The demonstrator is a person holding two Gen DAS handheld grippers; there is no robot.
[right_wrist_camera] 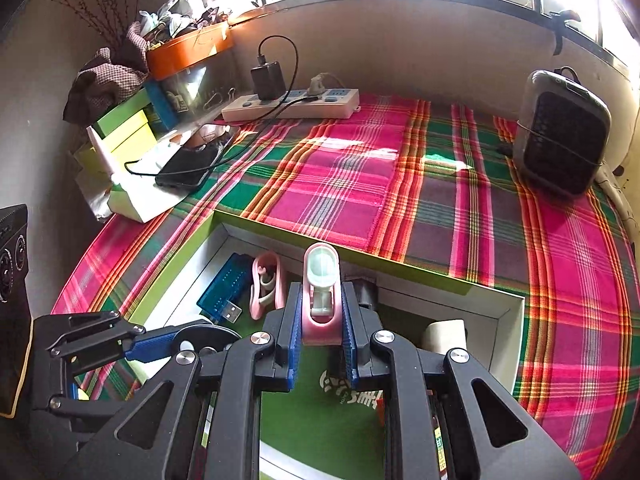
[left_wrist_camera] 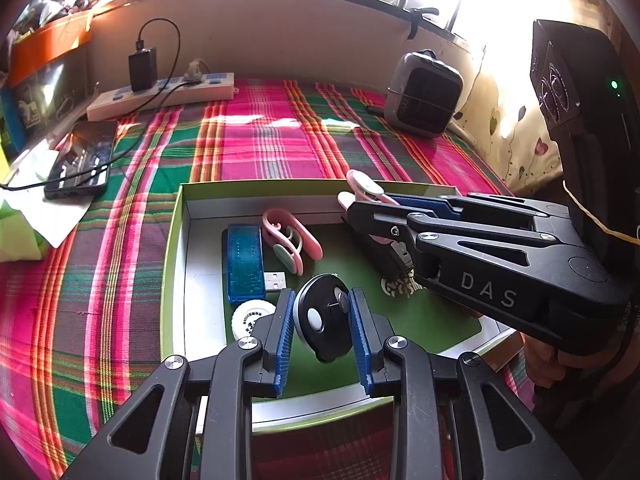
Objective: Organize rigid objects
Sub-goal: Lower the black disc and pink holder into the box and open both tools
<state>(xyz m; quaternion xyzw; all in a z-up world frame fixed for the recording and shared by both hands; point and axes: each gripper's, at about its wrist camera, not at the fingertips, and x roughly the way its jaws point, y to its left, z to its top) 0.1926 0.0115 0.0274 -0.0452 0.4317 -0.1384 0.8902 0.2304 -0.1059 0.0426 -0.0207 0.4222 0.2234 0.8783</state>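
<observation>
An open green-rimmed box [left_wrist_camera: 176,240] with a green floor lies on the plaid cloth. My left gripper [left_wrist_camera: 322,312] is shut on a black round disc [left_wrist_camera: 320,316] and holds it over the box's near part. My right gripper [right_wrist_camera: 320,320] is shut on a pink clip [right_wrist_camera: 320,284], over the box's right side; it also shows in the left wrist view [left_wrist_camera: 352,204]. Inside the box lie a blue USB adapter [left_wrist_camera: 245,262], a second pink clip [left_wrist_camera: 290,240] and a white round cap [left_wrist_camera: 252,318].
A phone [left_wrist_camera: 80,160] on a cable lies at the left. A white power strip [left_wrist_camera: 160,94] with a black charger lies along the back wall. A grey small heater [left_wrist_camera: 424,94] stands at the back right. Stacked boxes [right_wrist_camera: 124,128] stand at the left.
</observation>
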